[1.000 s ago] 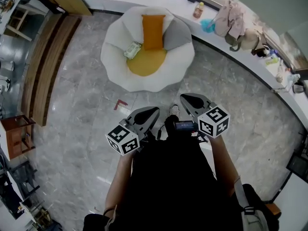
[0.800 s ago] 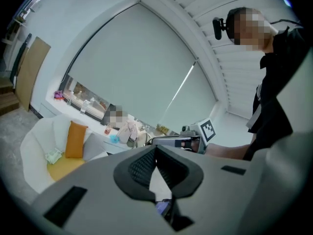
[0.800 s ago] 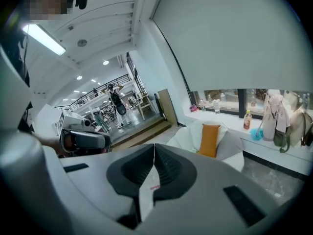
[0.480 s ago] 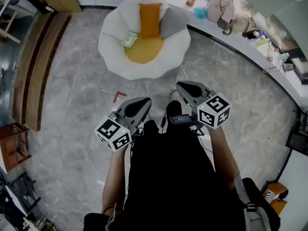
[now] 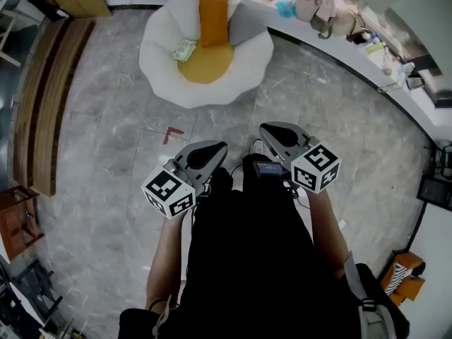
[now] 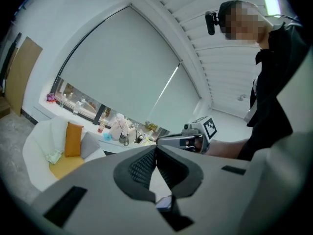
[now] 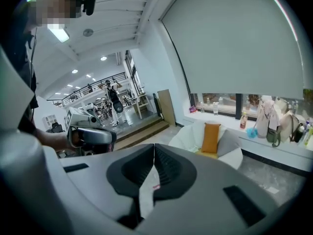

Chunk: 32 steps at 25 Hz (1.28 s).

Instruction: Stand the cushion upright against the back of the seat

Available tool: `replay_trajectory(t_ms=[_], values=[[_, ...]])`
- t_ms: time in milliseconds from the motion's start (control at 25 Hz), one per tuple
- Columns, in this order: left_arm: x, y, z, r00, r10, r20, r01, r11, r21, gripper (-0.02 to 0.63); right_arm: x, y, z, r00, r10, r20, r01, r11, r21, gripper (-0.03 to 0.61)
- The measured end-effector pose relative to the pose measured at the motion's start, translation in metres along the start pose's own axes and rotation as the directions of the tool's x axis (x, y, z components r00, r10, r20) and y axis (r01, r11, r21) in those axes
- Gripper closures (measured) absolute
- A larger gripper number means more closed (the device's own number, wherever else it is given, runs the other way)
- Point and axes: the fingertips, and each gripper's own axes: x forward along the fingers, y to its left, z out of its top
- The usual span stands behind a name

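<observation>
Head view, seat: A white petal-shaped armchair (image 5: 159, 48) stands at the top of the frame on the grey marble floor (image 5: 106, 140), well apart from the person (image 5: 254, 260).
Head view, cushion: The orange rectangular cushion (image 5: 213, 20) stands upright against the armchair's back, above a round yellow seat pad (image 5: 206, 63). A grey cushion (image 5: 245, 28) leans just beside it on the right, and a pale green crumpled packet (image 5: 184, 49) lies on the seat to its left.
Head view, grippers: The left hand-held gripper (image 5: 215, 149) and the right hand-held gripper (image 5: 272, 130) are held side by side before the person's black-clad torso. Both point toward the armchair, marker cubes at the rear.
Head view, surroundings: A red corner mark (image 5: 169, 133) shows on the floor. Bags (image 5: 314, 2) crowd the curved white surface (image 5: 339, 44) at upper right, and wooden steps (image 5: 42, 90) run down the left.
Left gripper view, jaws: Pressed together, nothing between them.
Left gripper view, scene: The armchair sits low at left with the orange cushion erect against its back. The right hand-held gripper shows right of centre in the person's hand, beneath a broad roller blind (image 6: 127, 72).
Right gripper view, jaws: Closed tip to tip, empty.
Right gripper view, scene: The armchair and upright orange cushion appear right of centre below the window. The left hand-held gripper is at left.
</observation>
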Motion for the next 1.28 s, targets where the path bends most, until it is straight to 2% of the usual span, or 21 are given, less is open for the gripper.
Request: replay_trajectory(t_ms=[200, 400, 600, 840, 1280], values=[[-0.003, -0.002, 0.006, 1.000, 0.005, 0.011, -0.005, 1.000, 0.004, 0.600, 0.001, 0.004, 0.009, 0.999, 0.027, 0.019, -0.027, 1.000, -0.003, 0.561], [0.018, -0.015, 0.009, 1.000, 0.011, 0.012, -0.011, 1.000, 0.025, 0.600, -0.014, 0.005, 0.014, 0.994, 0.099, 0.036, -0.098, 0.994, -0.045, 0.560], [0.048, -0.038, 0.014, 0.999, 0.014, 0.031, -0.016, 0.998, 0.053, 0.600, -0.042, 0.001, 0.014, 0.982, 0.179, 0.067, -0.173, 0.981, -0.089, 0.561], [0.075, -0.055, 0.020, 0.999, 0.013, 0.041, -0.016, 0.997, 0.074, 0.600, -0.069, -0.013, 0.017, 0.959, 0.261, 0.108, -0.252, 0.963, -0.090, 0.561], [0.088, -0.071, 0.019, 0.999, 0.015, 0.035, -0.017, 0.997, 0.074, 0.600, -0.084, -0.017, 0.012, 0.945, 0.305, 0.121, -0.293, 0.950, -0.112, 0.563]])
